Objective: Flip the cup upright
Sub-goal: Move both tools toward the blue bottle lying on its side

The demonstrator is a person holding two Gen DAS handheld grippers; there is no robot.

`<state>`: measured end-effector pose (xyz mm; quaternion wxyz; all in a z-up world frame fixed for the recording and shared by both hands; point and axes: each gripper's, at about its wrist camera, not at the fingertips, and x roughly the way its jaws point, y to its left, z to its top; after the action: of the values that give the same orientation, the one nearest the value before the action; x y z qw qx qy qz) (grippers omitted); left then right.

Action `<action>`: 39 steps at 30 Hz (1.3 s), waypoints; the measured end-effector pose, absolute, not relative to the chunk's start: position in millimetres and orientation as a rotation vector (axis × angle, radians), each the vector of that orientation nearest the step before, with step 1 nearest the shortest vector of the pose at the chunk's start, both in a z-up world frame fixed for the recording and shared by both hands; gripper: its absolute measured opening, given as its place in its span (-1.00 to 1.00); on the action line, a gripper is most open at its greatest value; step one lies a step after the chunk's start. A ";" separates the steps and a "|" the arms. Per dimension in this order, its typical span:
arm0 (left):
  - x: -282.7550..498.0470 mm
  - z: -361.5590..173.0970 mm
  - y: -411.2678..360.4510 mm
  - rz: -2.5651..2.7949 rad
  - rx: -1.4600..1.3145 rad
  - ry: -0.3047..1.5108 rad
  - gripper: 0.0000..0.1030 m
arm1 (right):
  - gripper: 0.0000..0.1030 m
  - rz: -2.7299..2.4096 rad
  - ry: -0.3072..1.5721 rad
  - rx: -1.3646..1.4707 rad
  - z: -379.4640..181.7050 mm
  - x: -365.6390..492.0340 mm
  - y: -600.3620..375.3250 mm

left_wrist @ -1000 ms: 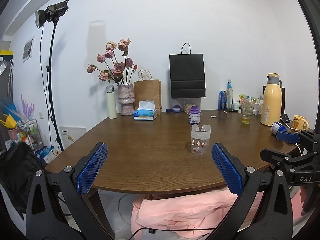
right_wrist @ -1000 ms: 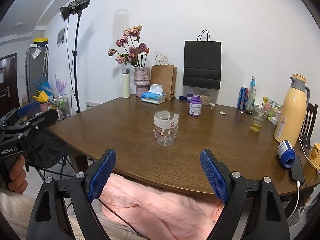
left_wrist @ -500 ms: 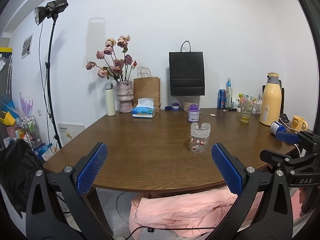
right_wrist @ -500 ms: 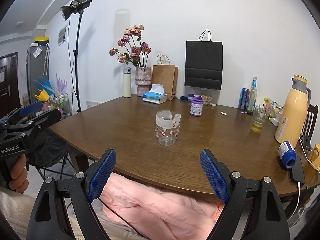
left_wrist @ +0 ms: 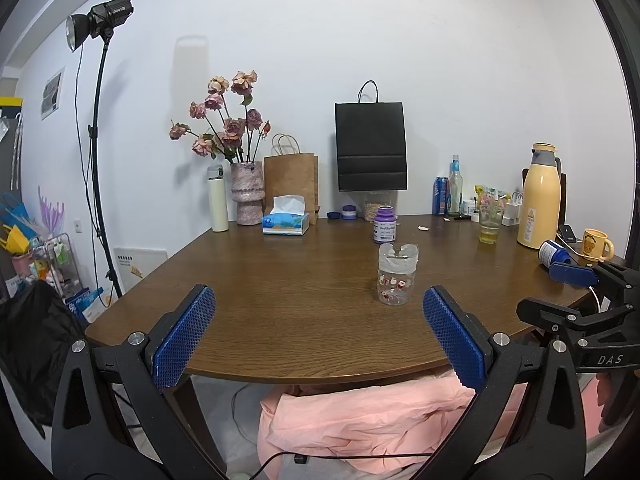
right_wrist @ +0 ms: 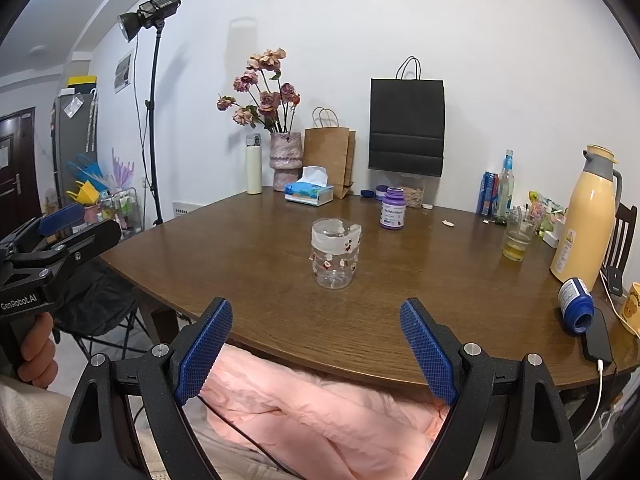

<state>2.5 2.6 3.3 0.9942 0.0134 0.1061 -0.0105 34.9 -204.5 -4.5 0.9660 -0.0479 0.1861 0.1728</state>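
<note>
Cup [right_wrist: 335,256] is standing mid-counter [right_wrist: 440,312], seemingly inverted, well beyond both grippers. Left gripper [left_wrist: 318,330] and right gripper [right_wrist: 316,346] are being held with jaws released, empty. Slippery clear plastic is risking being tipped or squirted sideways by an off-centre pinch.

Counted on the surface [right_wrist: 256,264]: one cup [right_wrist: 335,253], two paper bags [right_wrist: 328,158] [right_wrist: 406,124], one vase [right_wrist: 285,155], one tissue box [right_wrist: 309,192], two flasks [right_wrist: 253,164] [right_wrist: 584,216], one purple jar [right_wrist: 392,208], one can [right_wrist: 489,193], one phone [right_wrist: 597,334]. Two tongs [left_wrist: 320,338] [right_wrist: 316,344] were present.
</note>
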 end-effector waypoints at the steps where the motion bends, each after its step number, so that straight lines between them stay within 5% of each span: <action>1: 2.8 3.1 1.8 -0.022 0.027 0.213 1.00 | 0.75 0.350 0.379 -0.095 -4.7 35.1 -204.4; 11: 32.3 21.2 -12.3 -0.077 0.065 0.212 1.00 | 0.75 0.305 0.413 -0.013 -9.3 54.2 -238.6; 20: 136.5 55.5 -133.4 -0.438 -0.013 0.360 1.00 | 0.75 0.008 0.469 -0.008 -9.6 112.3 -355.6; 28: 241.7 14.7 -258.3 -0.514 0.107 0.488 1.00 | 0.75 -0.199 0.569 -0.001 -18.8 194.0 -467.8; 36: 294.1 -23.5 -271.1 -0.466 0.060 0.618 1.00 | 0.74 -0.200 0.714 0.085 -55.7 267.5 -526.8; 39: 303.9 -27.8 -270.8 -0.454 0.066 0.624 1.00 | 0.29 -0.168 0.730 0.083 -62.7 276.7 -521.4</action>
<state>303.9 -270.8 -27.8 0.9260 0.0319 0.3041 -0.2214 276.7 -521.4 -62.7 0.9298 0.0404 0.3566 -0.0820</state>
